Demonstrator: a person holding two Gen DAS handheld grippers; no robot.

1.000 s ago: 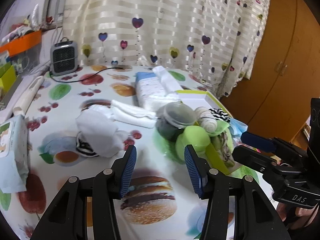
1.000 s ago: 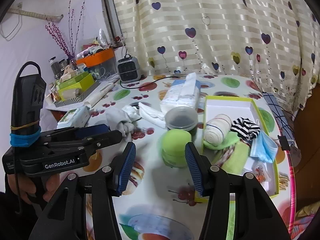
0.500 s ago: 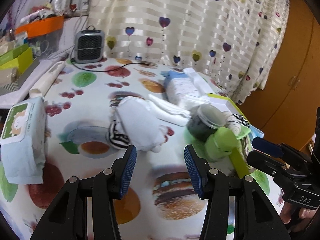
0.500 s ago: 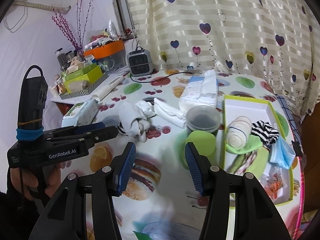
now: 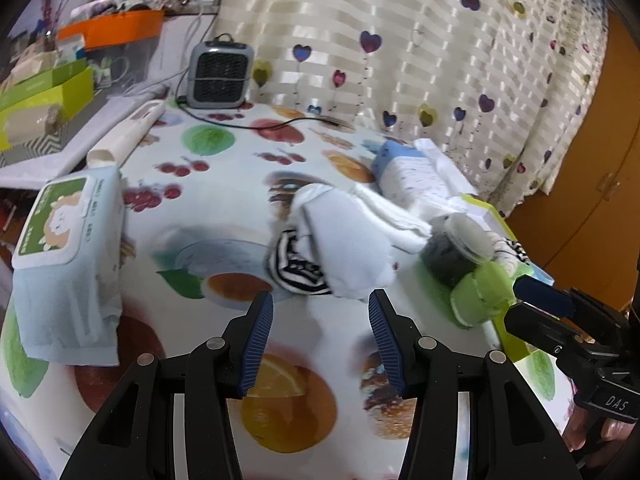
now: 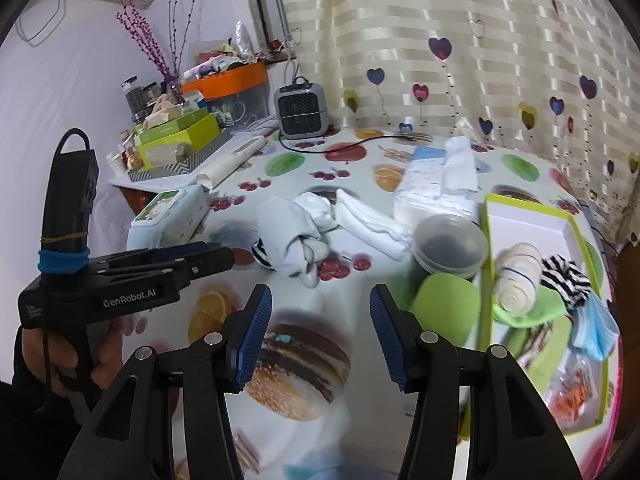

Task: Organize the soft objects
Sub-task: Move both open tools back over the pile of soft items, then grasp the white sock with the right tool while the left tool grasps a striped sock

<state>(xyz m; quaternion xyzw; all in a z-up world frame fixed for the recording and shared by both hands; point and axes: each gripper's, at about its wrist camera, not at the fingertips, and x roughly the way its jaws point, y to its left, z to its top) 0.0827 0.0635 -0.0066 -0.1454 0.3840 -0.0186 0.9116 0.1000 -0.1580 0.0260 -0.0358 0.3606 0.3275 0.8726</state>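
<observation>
hiding striped sock (image 5: 298, 266), white cloth bundle (image 5: 348, 240); left gripper (image 5: 320, 336), right gripper (image 6: 320, 332) agape, empty.

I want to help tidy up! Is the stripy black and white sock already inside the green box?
Yes, a stripy black and white sock lies inside the green box, beside the rolled cream bundle.

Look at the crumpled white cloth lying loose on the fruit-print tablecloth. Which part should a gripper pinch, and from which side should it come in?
Probably the raised folded hump at the middle of the white cloth. The left gripper is open, empty and already lined up just short of it, so come down from above on the near side. The hump stands proud of the tablecloth; the flat edges offer little to catch.
</observation>
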